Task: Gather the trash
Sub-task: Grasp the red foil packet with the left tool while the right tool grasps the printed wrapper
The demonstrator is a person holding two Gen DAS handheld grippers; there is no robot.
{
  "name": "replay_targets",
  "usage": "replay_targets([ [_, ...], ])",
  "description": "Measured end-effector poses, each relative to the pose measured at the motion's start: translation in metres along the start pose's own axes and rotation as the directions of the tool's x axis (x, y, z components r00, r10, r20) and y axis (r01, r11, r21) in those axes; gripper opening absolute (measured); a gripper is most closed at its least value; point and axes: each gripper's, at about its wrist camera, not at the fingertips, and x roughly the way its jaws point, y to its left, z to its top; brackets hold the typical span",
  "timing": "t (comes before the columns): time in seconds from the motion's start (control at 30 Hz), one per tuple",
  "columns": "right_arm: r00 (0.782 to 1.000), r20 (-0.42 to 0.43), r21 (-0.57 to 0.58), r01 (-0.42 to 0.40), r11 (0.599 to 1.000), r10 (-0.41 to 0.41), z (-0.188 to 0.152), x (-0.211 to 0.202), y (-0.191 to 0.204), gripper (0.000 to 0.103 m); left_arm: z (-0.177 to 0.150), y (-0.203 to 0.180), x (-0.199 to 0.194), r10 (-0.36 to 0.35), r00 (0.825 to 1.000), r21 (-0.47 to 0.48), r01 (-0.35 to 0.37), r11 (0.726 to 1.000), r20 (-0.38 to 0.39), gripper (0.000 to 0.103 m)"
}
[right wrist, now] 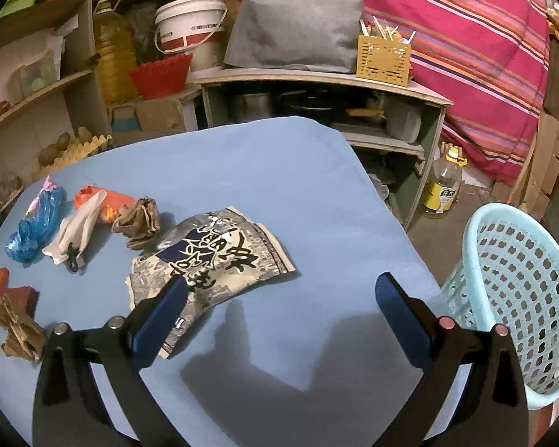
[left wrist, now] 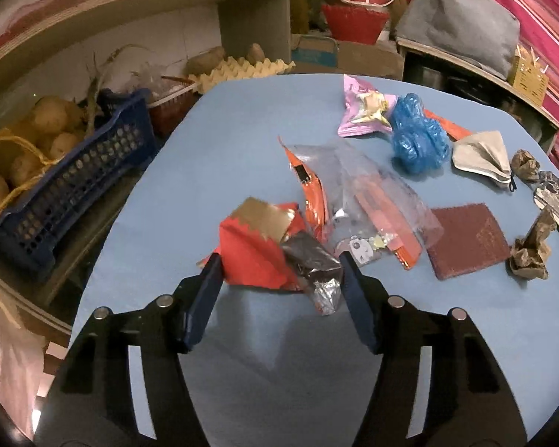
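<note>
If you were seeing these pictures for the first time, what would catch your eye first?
Probably the red and gold wrapper lying between the open left tongs on the blue table. Next, the black-and-white snack bag by the open right tongs, and the pale blue basket beside the table's right edge.

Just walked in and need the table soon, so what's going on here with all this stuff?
A person with a gripper in each hand is clearing trash off the blue table. The left gripper is open around a red wrapper, not yet closed on it. The right gripper is open, one finger over a black-and-white snack bag. A light blue basket stands beside the table. A blue plastic bag, crumpled paper and other wrappers remain.
</note>
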Motion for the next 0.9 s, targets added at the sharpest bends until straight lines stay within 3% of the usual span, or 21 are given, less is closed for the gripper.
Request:
replay_targets([
  [0.27,1.000,0.001,0.000,-0.002,1.000,0.002,0.000,-0.001,0.002,0.098,0.001,0.008,-0.011,0.029,0.999,-0.004,-0.029,1.000,0.040,0.054],
  [0.57,1.000,0.007,-0.013,0.006,1.000,-0.005,0.001,-0.002,0.006,0.098,0.016,0.020,-0.038,0.072,0.991,-0.050,-0.066,0.997,0.116,0.054],
  [0.73,1.000,0.009,-0.002,-0.008,1.000,0.008,0.001,-0.002,0.005,0.098,0.028,0.006,-0.057,0.083,0.980,-0.059,-0.073,0.996,0.183,0.053],
  [0.9,1.000,0.016,-0.029,-0.022,0.999,0.022,0.006,0.002,0.011,0.098,0.040,-0.019,-0.068,0.043,0.973,-0.047,-0.033,0.998,0.225,0.054],
])
